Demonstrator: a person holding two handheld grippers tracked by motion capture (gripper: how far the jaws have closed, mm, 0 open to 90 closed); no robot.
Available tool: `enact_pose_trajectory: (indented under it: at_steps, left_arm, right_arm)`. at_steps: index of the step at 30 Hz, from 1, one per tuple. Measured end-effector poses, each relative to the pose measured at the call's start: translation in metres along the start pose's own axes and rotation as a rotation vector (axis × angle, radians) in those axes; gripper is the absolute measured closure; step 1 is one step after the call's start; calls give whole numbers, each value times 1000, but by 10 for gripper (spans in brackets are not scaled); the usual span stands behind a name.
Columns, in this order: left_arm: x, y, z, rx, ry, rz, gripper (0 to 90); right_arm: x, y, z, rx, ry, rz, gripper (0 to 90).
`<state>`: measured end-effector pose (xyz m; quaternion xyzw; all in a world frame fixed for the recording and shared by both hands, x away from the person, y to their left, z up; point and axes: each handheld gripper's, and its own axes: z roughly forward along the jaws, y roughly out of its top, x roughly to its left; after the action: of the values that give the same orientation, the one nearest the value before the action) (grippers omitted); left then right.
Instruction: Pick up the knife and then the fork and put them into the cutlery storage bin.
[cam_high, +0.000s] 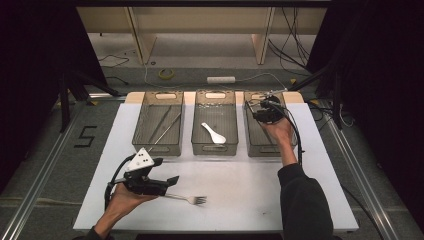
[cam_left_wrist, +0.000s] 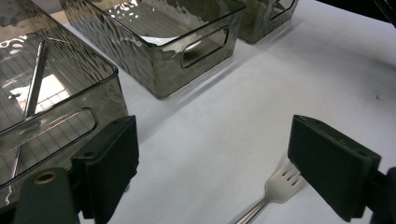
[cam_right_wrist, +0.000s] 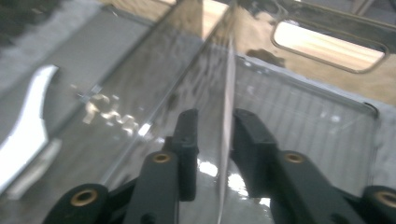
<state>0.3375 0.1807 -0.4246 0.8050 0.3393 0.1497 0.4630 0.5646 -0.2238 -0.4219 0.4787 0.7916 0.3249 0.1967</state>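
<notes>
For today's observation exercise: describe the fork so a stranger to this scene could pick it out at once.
Start at the white table with three smoky clear bins along its far side. Come to the near edge, left of centre, beside the left gripper. There lies the fork, flat on the bare tabletop with its prongs pointing right: the one utensil lying outside a bin.

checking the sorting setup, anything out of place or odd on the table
One thing: a fork lies loose on the white table in front of the three bins, between the open fingers of the left gripper. The chopsticks and the spoon already lie inside bins. Nothing looks spilled or damaged.
</notes>
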Motion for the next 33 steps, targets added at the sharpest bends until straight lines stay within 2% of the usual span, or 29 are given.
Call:
enact_pose_trajectory:
  at_steps: [2, 4, 6, 8, 10, 13, 15, 17, 19, 23, 25, 27, 30, 33]
  left_arm:
    - [0, 0, 0, 0, -1, 0, 160]
    - [0, 0, 0, 2, 0, -3, 160]
    - [1, 0, 1, 7, -2, -4, 160]
    - [1, 0, 1, 14, -1, 1, 159]
    - [0, 1, 1, 19, -2, 3, 159]
    - [0, 2, 2, 45, 10, 17, 159]
    - [-1, 3, 3, 65, 17, 28, 160]
    - [-2, 4, 5, 103, 15, 39, 159]
    - [-3, 6, 7, 119, 33, 64, 160]
    - [-1, 10, 9, 150, 24, 54, 160]
    - [-1, 12, 9, 171, 21, 56, 161]
    - [1, 14, 9, 195, -1, 52, 161]
    - [1, 14, 10, 212, -12, 54, 160]
    - [2, 16, 11, 232, -16, 57, 160]
  right_arm:
    - [2, 3, -6, -11, 9, -12, 674]
    - [4, 6, -12, -21, 13, -19, 587]
    - [5, 7, -19, -46, 15, -30, 540]
    - [7, 8, -27, -59, 41, -33, 482]
    - [11, 6, -36, -69, 51, -57, 439]
    - [17, 2, -53, -124, 95, -61, 404]
    - [22, -2, -62, -141, 121, -71, 376]
    - [29, -10, -74, -162, 157, -88, 355]
    - [35, -19, -83, -176, 201, -94, 345]
    - [47, -38, -99, -208, 259, -99, 312]
    - [54, -47, -106, -233, 284, -100, 308]
    - [59, -56, -113, -251, 298, -104, 299]
    - [64, -69, -120, -281, 344, -100, 296]
    - [68, -81, -123, -289, 350, -95, 295]
